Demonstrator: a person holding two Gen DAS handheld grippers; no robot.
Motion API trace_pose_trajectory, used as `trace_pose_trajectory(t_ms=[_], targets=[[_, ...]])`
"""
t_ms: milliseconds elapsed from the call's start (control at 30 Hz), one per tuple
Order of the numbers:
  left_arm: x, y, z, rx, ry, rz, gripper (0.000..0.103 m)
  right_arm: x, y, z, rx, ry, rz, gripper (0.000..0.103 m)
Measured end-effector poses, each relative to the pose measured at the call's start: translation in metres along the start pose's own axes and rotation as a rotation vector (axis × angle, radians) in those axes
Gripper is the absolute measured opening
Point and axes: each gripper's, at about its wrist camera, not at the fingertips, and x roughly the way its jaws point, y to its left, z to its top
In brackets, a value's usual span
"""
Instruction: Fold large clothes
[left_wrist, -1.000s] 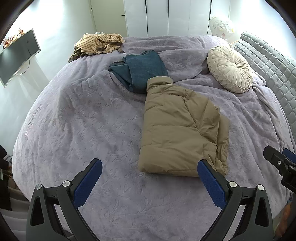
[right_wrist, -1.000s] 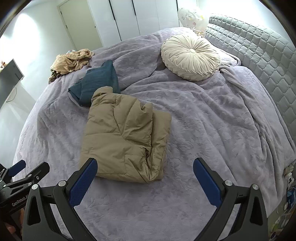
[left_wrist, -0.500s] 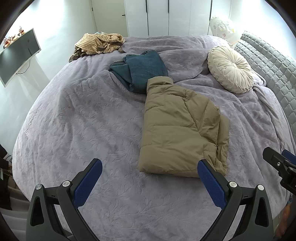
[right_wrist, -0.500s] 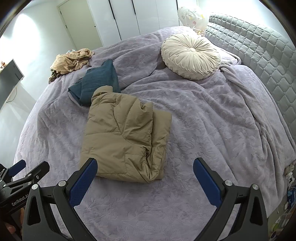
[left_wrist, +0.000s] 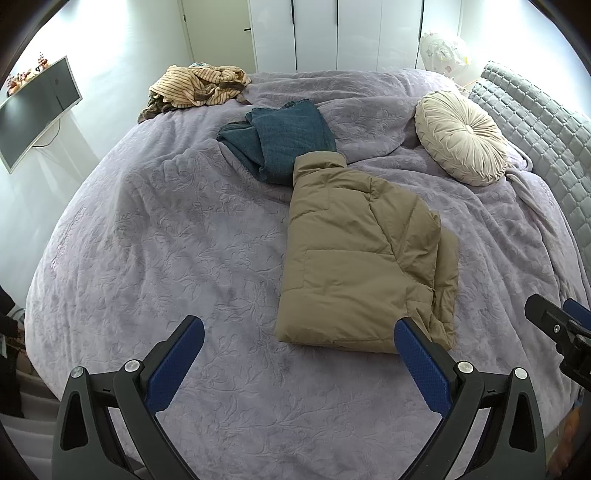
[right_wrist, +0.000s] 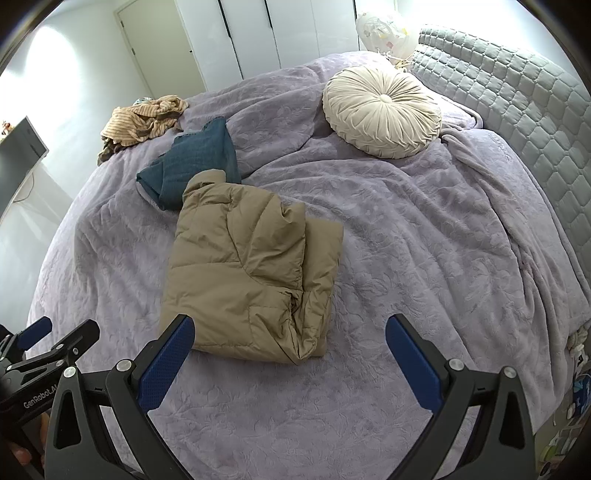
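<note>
White wardrobe doors (left_wrist: 340, 33) close off the far end of the room, and a grey quilted headboard (right_wrist: 524, 110) runs along the right side. Most of both views is filled by the bed (left_wrist: 166, 240), covered in a lilac embossed blanket.

On that blanket lies the tan puffer jacket (left_wrist: 354, 258), folded into a thick oblong with its collar pointing away toward the wardrobe and a sleeve edge showing along its right side. Its near hem sits just beyond the left tool (left_wrist: 299, 347), ahead and to the right, so that the right-hand finger overlaps the hem's corner in the left wrist view; no contact can be made out. From the right wrist view the jacket (right_wrist: 251, 273) lies ahead and to the left of the right tool (right_wrist: 290, 343), its near corner just beyond the left-hand finger.

Both tools stand spread wide, blue pads facing inward, holding nothing, each hovering over bare blanket at the near edge of the bed.

Touching the jacket's collar end is a folded teal garment (left_wrist: 284, 144). Farther right rests a round cream pleated cushion (right_wrist: 382, 110). A crumpled striped beige garment (left_wrist: 199, 86) lies at the far left corner. Off the bed, a monitor (left_wrist: 37, 110) stands at the left wall.
</note>
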Motion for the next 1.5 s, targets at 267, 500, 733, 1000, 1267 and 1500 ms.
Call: trace_pose_trajectory(t_ms=[267, 500, 733, 1000, 1267, 1500], targets=[[0.0005, -0.0011, 0.0005, -0.007, 0.0, 0.0, 0.103, -0.0001, 0.0014, -0.0009, 0.002, 0.0, 0.001, 0.103], [0.0004, -0.0009, 0.0007, -0.006, 0.001, 0.0, 0.103, -0.0001, 0.0032, -0.0017, 0.001, 0.002, 0.001, 0.103], [0.0001, -0.0021, 0.0011, -0.004, 0.0, 0.0, 0.103, 0.0003, 0.0023, -0.0009, 0.002, 0.002, 0.0, 0.103], [0.0005, -0.0039, 0.0035, -0.001, -0.001, 0.002, 0.103, 0.0008, 0.0032, -0.0014, 0.0, 0.002, 0.003, 0.103], [0.0007, -0.0049, 0.0047, -0.001, 0.003, 0.003, 0.103, 0.0009, 0.0026, -0.001, 0.002, 0.003, 0.003, 0.103], [0.0013, -0.0047, 0.0051, -0.003, 0.004, 0.006, 0.103, 0.0016, 0.0005, 0.0006, 0.0, 0.004, 0.005, 0.103]])
